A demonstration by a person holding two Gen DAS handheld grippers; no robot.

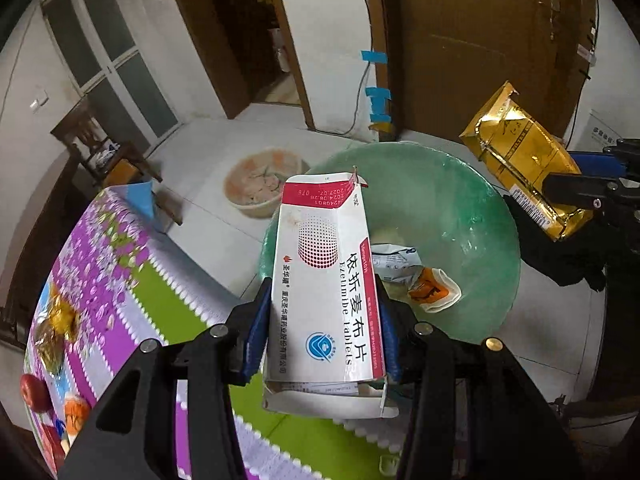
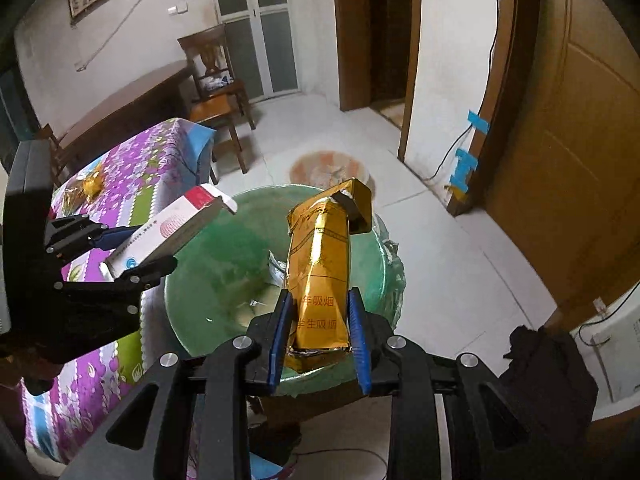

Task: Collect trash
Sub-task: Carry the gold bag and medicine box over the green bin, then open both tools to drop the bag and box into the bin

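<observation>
My left gripper [image 1: 325,316] is shut on a white and red medicine box [image 1: 326,276], held over the near rim of a green bin [image 1: 472,200] lined with a plastic bag. My right gripper [image 2: 320,328] is shut on a crumpled gold cigarette pack [image 2: 320,268], held above the same green bin [image 2: 208,264]. The gold pack also shows in the left wrist view [image 1: 520,160], and the medicine box in the right wrist view [image 2: 168,236]. Crumpled wrappers [image 1: 416,276] lie inside the bin.
A table with a purple and green floral cloth [image 1: 120,280] stands left of the bin, with gold wrappers [image 1: 56,332] and fruit [image 1: 34,392] on it. A pinkish basin [image 1: 260,184] sits on the floor beyond. A wooden chair [image 2: 216,92] and doors stand farther back.
</observation>
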